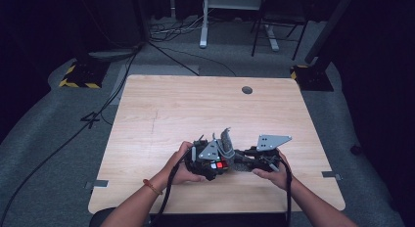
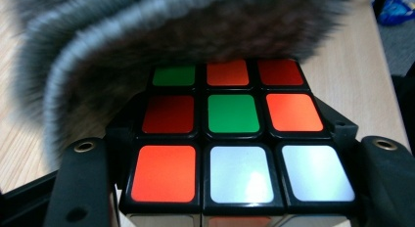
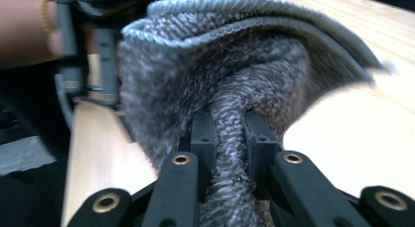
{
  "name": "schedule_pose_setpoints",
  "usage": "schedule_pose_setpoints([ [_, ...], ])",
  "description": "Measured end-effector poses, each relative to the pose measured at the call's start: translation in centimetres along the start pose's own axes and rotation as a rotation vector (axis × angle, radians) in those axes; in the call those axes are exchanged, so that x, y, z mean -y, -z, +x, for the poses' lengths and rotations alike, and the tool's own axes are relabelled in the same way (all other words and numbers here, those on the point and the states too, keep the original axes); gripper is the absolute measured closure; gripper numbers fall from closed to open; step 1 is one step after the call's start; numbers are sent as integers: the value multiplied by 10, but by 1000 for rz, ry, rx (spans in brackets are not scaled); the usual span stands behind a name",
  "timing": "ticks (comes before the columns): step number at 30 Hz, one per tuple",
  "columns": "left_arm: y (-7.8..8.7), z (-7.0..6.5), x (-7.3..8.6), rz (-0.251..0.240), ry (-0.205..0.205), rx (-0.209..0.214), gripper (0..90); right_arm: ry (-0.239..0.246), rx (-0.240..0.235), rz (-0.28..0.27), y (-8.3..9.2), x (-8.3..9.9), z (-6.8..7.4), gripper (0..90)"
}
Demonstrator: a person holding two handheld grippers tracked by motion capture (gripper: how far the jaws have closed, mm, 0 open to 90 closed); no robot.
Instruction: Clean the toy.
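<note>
Now, wiping: underway, unfinished
Left gripper [image 1: 209, 164]: clamped on cube [image 2: 230, 134]
Right gripper [image 3: 229, 134]: pinching cloth [image 3: 235, 65] against cube top
Left to do: remaining faces

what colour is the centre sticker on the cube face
Green, on the puzzle cube, seen best in the left gripper view; red and orange stickers surround it, white below.

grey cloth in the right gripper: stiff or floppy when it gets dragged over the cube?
Likely floppy: the cloth bunches into a narrow fold where the right gripper pinches it, and drapes in curves. Probably light, since one pinch lifts it. Its fuzzy knit should grip rather than slide, though it may snag on the cube edges.
</note>
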State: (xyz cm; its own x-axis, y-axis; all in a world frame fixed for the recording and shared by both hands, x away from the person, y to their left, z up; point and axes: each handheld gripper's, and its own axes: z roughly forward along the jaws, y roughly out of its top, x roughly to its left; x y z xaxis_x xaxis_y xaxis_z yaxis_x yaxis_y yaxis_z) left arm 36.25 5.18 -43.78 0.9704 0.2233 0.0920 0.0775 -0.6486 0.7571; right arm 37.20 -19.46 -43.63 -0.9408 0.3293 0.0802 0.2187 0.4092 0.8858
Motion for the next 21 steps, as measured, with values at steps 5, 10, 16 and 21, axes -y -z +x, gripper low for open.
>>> schedule_pose_setpoints([
  [5, 9, 1, -3, -64, 5, 0, 332, -17, 1, 76, -13, 7, -3, 786],
  [10, 12, 3, -2, -60, 8, -9, 333, -8, -47, 115, -20, 9, 2, 786],
  [16, 8, 8, 2, -45, 37, 2, 332, 8, -75, 85, -9, 7, 5, 786],
  [21, 3, 7, 3, -18, 42, 17, 331, 7, -70, -1, -1, 2, 3, 786],
])
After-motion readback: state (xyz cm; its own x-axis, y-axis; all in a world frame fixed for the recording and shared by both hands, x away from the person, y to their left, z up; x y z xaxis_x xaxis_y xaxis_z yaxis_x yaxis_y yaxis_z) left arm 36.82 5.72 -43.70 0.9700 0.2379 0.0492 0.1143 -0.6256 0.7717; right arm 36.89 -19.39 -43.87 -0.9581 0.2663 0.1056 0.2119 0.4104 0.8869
